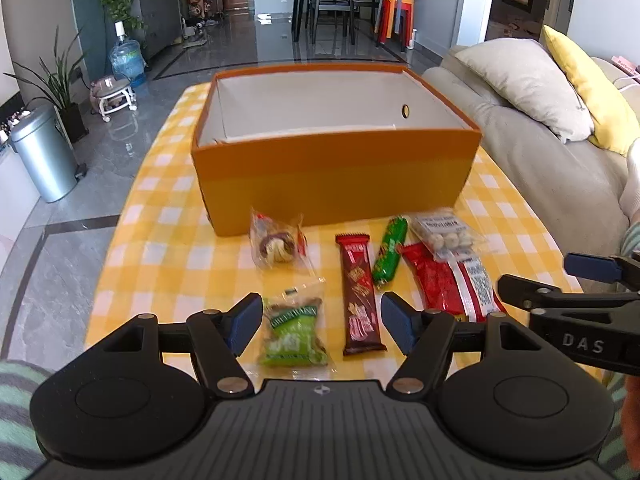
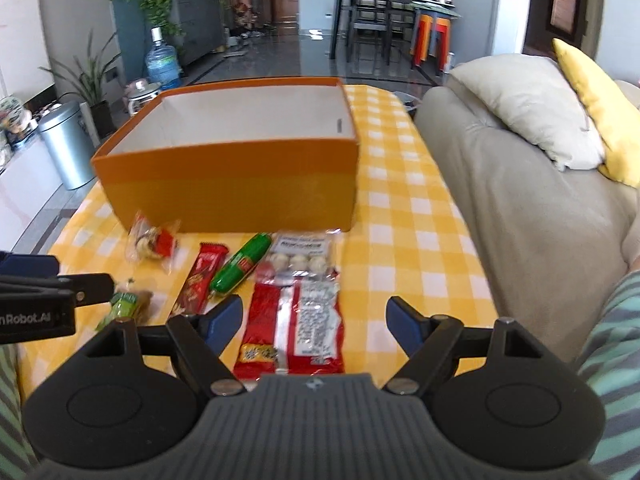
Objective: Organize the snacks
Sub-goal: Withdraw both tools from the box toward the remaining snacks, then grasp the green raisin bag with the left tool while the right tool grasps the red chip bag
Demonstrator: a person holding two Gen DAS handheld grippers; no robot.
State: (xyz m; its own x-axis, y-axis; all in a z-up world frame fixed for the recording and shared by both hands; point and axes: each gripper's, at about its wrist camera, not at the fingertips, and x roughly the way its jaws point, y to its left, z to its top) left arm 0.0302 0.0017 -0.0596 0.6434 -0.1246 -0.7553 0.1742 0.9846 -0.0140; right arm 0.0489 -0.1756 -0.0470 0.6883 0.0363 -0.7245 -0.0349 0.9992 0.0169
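Both jaws spread, nothing held: left gripper point(image 1: 320, 324) should lower straight over green packet point(image 1: 294, 334) between its jaws, then lift into empty box point(image 1: 336, 184); right gripper point(image 2: 314, 324) hovers above red packet point(image 2: 296, 328).

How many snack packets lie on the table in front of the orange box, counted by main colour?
Green: 2, the green snack bag and the green tube-shaped packet.
Red: 2, the red-brown chocolate bar and the large red packet.
Clear: 2, the clear pastry packet and the clear packet of white balls.
Total: 6.

Left tool point(image 1: 320, 322) hangs wide apart above green snack pack point(image 1: 293, 332) and chocolate bar point(image 1: 359, 292).
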